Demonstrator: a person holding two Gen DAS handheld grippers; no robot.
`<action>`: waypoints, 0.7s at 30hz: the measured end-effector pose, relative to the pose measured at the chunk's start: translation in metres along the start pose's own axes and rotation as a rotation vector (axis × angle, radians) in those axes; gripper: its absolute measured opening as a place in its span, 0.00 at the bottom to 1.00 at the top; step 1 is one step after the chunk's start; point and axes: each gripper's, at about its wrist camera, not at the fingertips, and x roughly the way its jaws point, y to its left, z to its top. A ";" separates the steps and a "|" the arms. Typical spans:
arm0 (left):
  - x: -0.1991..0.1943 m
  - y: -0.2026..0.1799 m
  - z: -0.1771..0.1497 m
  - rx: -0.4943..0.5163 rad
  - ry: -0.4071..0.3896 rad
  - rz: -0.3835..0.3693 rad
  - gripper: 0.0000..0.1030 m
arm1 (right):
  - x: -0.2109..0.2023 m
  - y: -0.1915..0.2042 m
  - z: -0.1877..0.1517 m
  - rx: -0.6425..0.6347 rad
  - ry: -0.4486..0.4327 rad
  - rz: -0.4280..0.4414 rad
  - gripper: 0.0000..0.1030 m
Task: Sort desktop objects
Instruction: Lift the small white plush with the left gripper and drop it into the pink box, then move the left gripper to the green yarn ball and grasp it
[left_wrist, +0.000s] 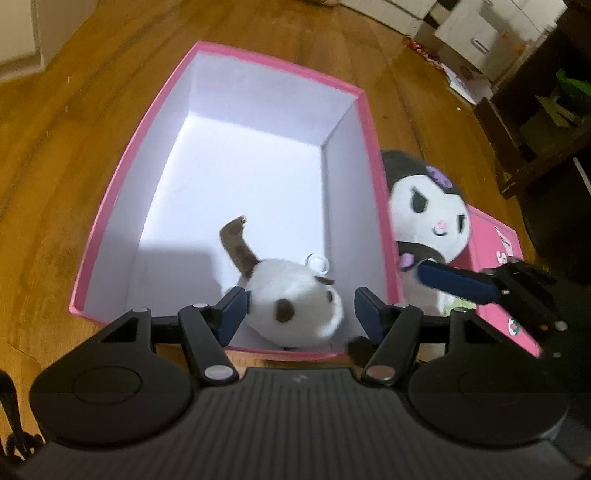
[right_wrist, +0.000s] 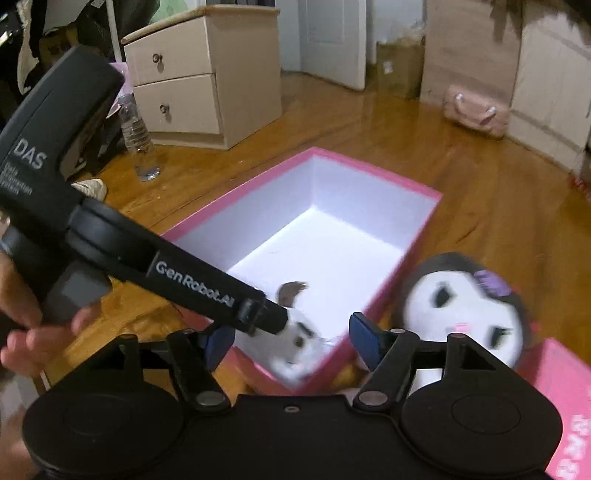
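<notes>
An open pink box (left_wrist: 365, 122) with a white inside stands on the wooden floor; it also shows in the right wrist view (right_wrist: 417, 240). A small white plush dog with brown ears (left_wrist: 291, 306) lies inside its near end, blurred, between the open fingers of my left gripper (left_wrist: 299, 310), which do not press it. The dog also shows in the right wrist view (right_wrist: 299, 343). A white plush with a dark hood and purple bow (left_wrist: 428, 210) sits outside the box's right wall (right_wrist: 465, 314). My right gripper (right_wrist: 291, 339) is open and empty beside it.
A pink lid or second box (left_wrist: 498, 236) lies under the hooded plush. A bedside cabinet (right_wrist: 207, 74), a plastic bottle (right_wrist: 136, 136) and a pink bag (right_wrist: 476, 110) stand further off on the floor. White cartons (left_wrist: 461, 29) stand at the far right.
</notes>
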 end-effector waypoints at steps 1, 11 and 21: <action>-0.007 -0.009 0.000 0.017 -0.012 0.008 0.65 | -0.011 0.000 -0.001 -0.011 -0.009 -0.016 0.72; -0.053 -0.113 -0.039 0.101 -0.112 -0.077 0.82 | -0.096 -0.071 -0.065 0.178 -0.168 -0.153 0.76; 0.032 -0.124 -0.087 -0.075 0.089 -0.127 0.82 | -0.067 -0.069 -0.130 0.094 -0.047 -0.223 0.76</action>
